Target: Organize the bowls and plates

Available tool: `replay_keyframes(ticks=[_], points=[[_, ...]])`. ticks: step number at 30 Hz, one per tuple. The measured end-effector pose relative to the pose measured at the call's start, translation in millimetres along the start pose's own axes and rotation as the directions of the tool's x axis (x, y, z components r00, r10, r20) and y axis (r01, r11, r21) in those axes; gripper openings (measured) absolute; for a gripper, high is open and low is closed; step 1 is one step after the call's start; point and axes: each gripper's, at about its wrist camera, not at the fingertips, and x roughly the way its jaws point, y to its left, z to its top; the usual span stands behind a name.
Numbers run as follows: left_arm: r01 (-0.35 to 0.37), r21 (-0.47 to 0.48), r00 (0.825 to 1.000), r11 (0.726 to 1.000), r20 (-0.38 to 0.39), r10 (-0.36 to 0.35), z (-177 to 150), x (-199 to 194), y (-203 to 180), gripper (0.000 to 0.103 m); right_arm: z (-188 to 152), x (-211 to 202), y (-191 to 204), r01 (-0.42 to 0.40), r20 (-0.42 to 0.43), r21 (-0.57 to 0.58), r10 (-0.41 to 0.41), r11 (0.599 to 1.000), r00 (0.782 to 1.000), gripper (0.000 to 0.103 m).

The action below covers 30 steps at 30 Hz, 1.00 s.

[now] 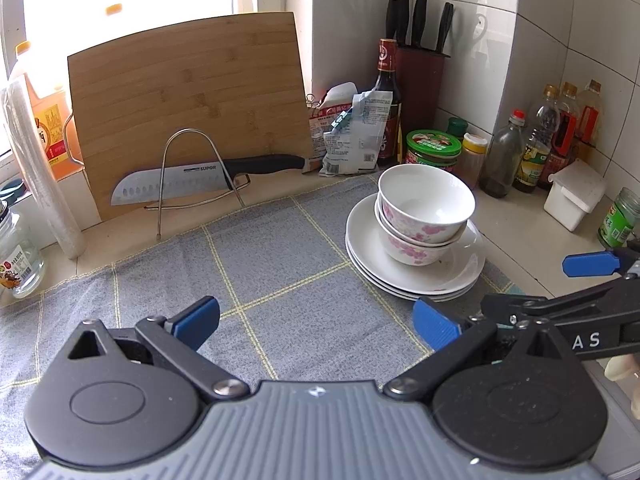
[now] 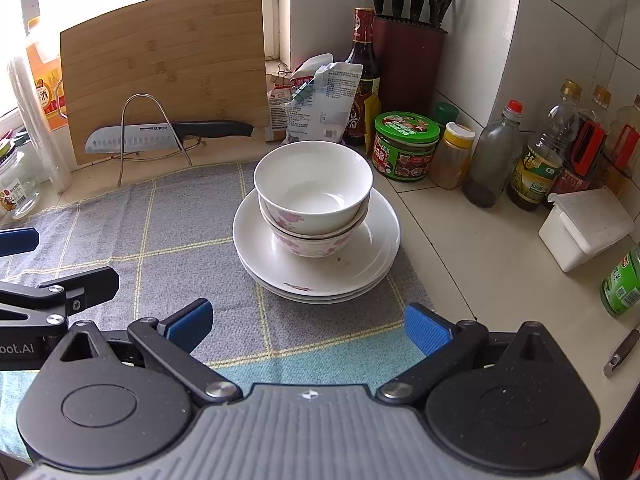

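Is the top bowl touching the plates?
Apart. The right wrist view shows the top bowl nested in a lower bowl, which alone sits on the plates.

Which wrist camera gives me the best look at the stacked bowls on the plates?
The right wrist view: the stacked bowls sit near the centre, straight ahead of the open right gripper, on the plates. In the left wrist view the bowls are fully visible but off to the right.

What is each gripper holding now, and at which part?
Nothing is held. The left gripper and the right gripper are both open over the checked cloth, short of the stacked bowls and plates.
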Motion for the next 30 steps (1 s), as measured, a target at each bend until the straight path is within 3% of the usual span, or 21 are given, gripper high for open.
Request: replay_keyframes(ticks=[30], points=[[-0.009, 0.011, 1.0, 1.0, -0.001, 0.009, 4.2, -1.0, -3.2, 0.102, 1.0, -2.4, -2.5, 0.008, 0.0, -0.006, -0.008, 1.0, 1.0, 0.103]])
